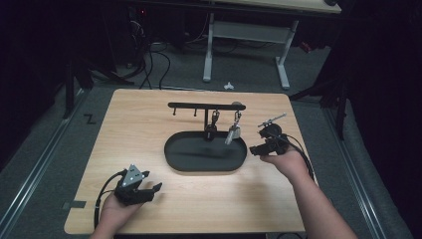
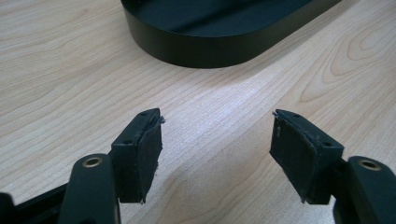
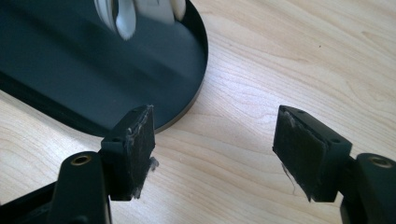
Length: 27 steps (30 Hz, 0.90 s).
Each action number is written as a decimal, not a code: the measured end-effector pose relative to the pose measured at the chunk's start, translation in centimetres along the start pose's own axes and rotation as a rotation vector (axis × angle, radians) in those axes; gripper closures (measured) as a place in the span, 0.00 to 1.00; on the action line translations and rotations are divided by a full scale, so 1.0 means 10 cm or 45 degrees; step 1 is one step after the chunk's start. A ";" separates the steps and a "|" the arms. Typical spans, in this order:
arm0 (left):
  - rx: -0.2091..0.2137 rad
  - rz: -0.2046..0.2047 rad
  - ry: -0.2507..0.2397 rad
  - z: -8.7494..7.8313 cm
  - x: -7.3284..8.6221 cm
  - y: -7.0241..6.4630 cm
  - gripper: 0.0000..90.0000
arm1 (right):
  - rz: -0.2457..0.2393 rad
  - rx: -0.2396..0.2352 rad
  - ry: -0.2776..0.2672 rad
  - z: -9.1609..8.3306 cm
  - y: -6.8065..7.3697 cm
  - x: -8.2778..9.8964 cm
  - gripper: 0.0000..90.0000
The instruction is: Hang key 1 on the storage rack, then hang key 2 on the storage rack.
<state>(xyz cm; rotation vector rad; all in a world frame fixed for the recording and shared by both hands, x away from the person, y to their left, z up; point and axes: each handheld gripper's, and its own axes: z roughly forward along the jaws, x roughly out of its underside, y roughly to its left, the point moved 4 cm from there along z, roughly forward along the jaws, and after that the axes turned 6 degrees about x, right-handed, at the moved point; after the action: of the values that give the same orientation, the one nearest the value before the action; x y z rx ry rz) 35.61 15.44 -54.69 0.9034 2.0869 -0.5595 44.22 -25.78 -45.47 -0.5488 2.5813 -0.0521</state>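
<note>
A black oval tray [image 1: 174,158] lies at the middle of the wooden table, under a black rack [image 1: 185,105] with hooks. From the rack hang a dark item [image 1: 213,125] and a silver-white item [image 1: 233,132] over the tray. My left gripper [image 1: 152,191] rests near the table's front left, open, nothing between its pads [image 2: 148,148]. The tray's wall [image 2: 196,51] lies ahead of it. My right gripper [image 1: 256,149] is just right of the tray, open and empty. In the right gripper view the tray rim [image 3: 196,95] is close to the left pad [image 3: 140,144], and the white item [image 3: 126,16] hangs above.
The wooden table [image 1: 139,129] has bare room left of the tray and along its front edge. A white desk frame [image 1: 249,45] and cables stand on the floor beyond the far edge. Cables trail from both grippers.
</note>
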 end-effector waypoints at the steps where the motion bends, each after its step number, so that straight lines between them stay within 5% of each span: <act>1: 0.000 0.000 0.000 0.00 0.00 0.00 0.38 | 0.006 -0.002 -0.016 0.00 0.02 0.03 0.34; 9: 0.004 0.014 0.008 0.03 -0.01 -0.01 0.38 | 0.069 -0.026 -0.143 0.06 0.09 0.40 0.30; 17: -0.001 0.020 0.005 0.04 -0.02 -0.05 0.38 | 0.220 -0.064 -0.274 0.22 0.10 0.92 0.29; 21: -0.005 0.023 0.002 0.05 -0.03 -0.06 0.38 | 0.246 -0.042 -0.328 0.26 0.12 1.13 0.27; 23: -0.008 0.016 -0.008 0.05 -0.05 -0.07 0.38 | 0.274 0.015 -0.403 0.29 0.14 1.33 0.24; 27: -0.007 0.001 -0.027 0.04 -0.07 -0.07 0.37 | 0.284 0.023 -0.433 0.24 0.10 1.38 0.23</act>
<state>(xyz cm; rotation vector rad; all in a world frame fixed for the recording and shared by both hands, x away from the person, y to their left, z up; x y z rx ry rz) 35.58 14.48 -54.36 0.8916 2.0679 -0.5600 34.02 -30.09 -54.14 -0.2357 2.2892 0.0859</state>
